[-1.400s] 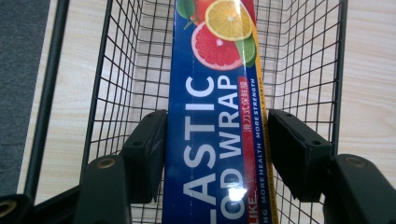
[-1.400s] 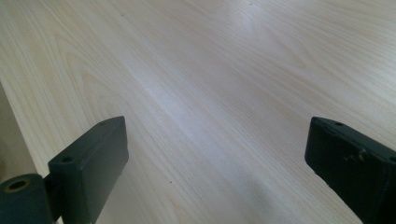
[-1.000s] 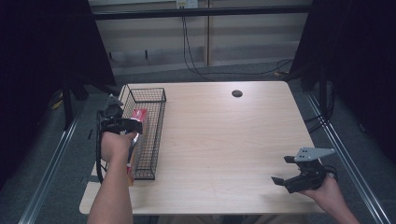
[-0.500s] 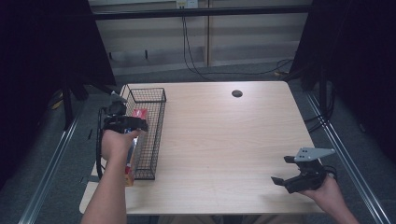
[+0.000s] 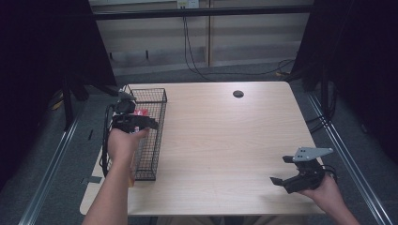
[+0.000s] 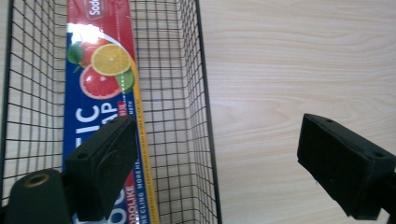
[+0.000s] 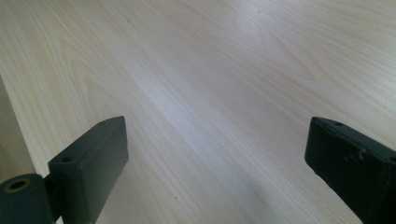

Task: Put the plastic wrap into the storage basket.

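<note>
Cling wrap box: red-blue, citrus picture, reads "CLING", "Sod…"; lying in wire basket at counter left edge. Left claw just opened, spread, empty, above it. Right claw spread, near right corner.

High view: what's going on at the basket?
A person holds a hand-held gripper in each hand. The left hand-held gripper hangs over the wire basket at the table's left edge; its jaws have just been opening and nothing is between them. A long cling wrap box lies flat in the basket. The right hand-held gripper is open near the table's front right corner.
</note>
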`<state>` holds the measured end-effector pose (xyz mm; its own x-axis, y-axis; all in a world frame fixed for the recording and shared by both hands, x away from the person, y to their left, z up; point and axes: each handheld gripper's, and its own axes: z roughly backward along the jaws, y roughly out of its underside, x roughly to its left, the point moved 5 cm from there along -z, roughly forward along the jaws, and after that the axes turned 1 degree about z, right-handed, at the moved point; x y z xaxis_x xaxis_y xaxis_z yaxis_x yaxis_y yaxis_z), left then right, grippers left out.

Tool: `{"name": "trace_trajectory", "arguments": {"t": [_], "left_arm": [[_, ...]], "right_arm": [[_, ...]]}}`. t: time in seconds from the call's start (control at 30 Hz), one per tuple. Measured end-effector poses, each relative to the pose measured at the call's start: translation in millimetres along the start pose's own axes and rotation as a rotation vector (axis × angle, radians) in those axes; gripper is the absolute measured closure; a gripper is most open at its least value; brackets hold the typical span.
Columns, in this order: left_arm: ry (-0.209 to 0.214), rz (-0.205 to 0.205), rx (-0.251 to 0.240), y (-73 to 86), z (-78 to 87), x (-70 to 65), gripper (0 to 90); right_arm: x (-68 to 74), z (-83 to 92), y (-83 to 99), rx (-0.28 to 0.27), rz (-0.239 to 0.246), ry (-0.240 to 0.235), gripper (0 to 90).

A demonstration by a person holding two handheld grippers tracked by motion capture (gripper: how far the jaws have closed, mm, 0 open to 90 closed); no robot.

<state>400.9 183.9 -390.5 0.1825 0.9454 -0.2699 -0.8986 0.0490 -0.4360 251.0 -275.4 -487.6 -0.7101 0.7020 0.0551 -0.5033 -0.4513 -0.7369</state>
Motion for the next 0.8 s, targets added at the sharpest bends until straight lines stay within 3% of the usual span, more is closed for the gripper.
{"name": "trace_trajectory", "arguments": {"t": [0.07, 0.33, 0.53, 0.8], "left_arm": [[0.013, 0.011, -0.008, 0.3, -0.7, -3.3, 11.4], [0.053, -0.037, -0.021, 2.5, -3.2, -20.0, 11.7], [0.088, -0.088, -0.034, 3.1, -4.2, -40.1, 11.7], [0.132, -0.126, -0.042, 7.2, -10.7, -61.2, 11.7]], "right_arm": [[0.3, -1.1, -0.4, 0.000, 0.000, -0.007, 6.2], [0.7, -4.6, -3.4, 0.000, 0.008, -0.012, 6.2], [0.9, -5.1, -3.6, 0.005, 0.007, -0.014, 6.2], [0.9, -4.5, -3.2, 0.005, 0.013, -0.012, 6.2]]}}
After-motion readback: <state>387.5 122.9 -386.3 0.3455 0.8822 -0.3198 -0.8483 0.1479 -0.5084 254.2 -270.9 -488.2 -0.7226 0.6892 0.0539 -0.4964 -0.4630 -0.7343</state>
